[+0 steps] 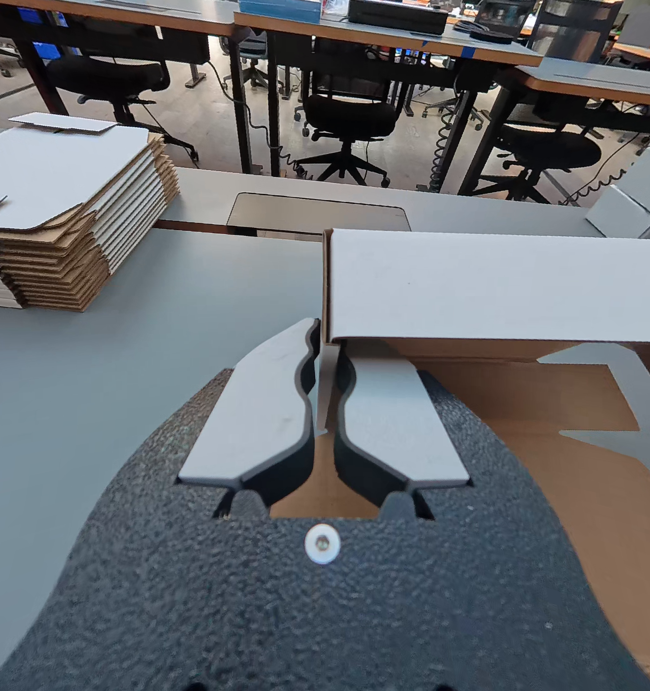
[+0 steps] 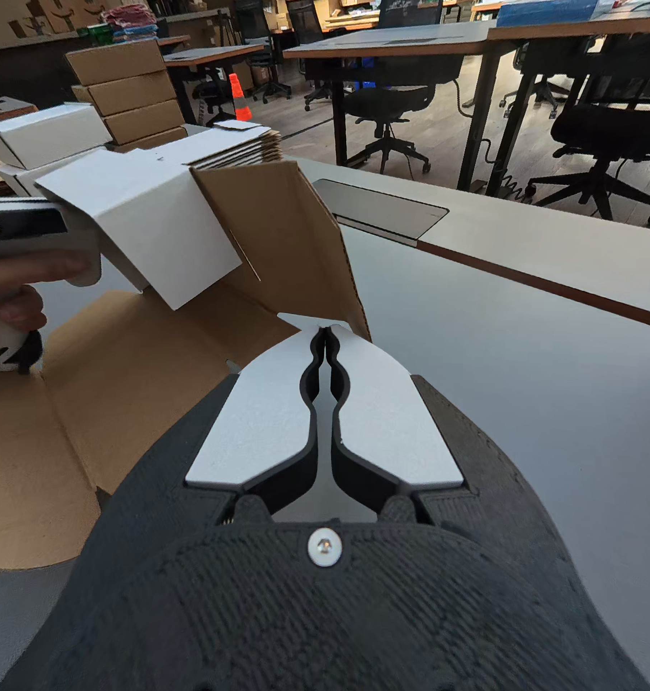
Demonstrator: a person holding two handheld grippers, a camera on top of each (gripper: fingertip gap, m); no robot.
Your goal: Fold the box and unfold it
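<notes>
On my far left sits a stack of flat white-and-brown cardboard blanks (image 1: 69, 232) on the grey tabletop (image 1: 147, 336); I can read no writing or brand mark on any of it. Next comes my left tool (image 1: 329, 336), its fingers nearly together and pinching a thin upright side flap of the half-folded white-outside, brown-inside cardboard box (image 1: 495, 284), whose long white panel is raised while the brown inner sheet lies flat on the tabletop with nothing in it. In the right wrist view a hand (image 2: 12, 299) grips that left tool at the frame's left edge. My right tool (image 2: 325, 331) has its tips pressed together on a small white corner of the box's upright brown panel. Closed white boxes (image 1: 637, 194) stand at the far right.
</notes>
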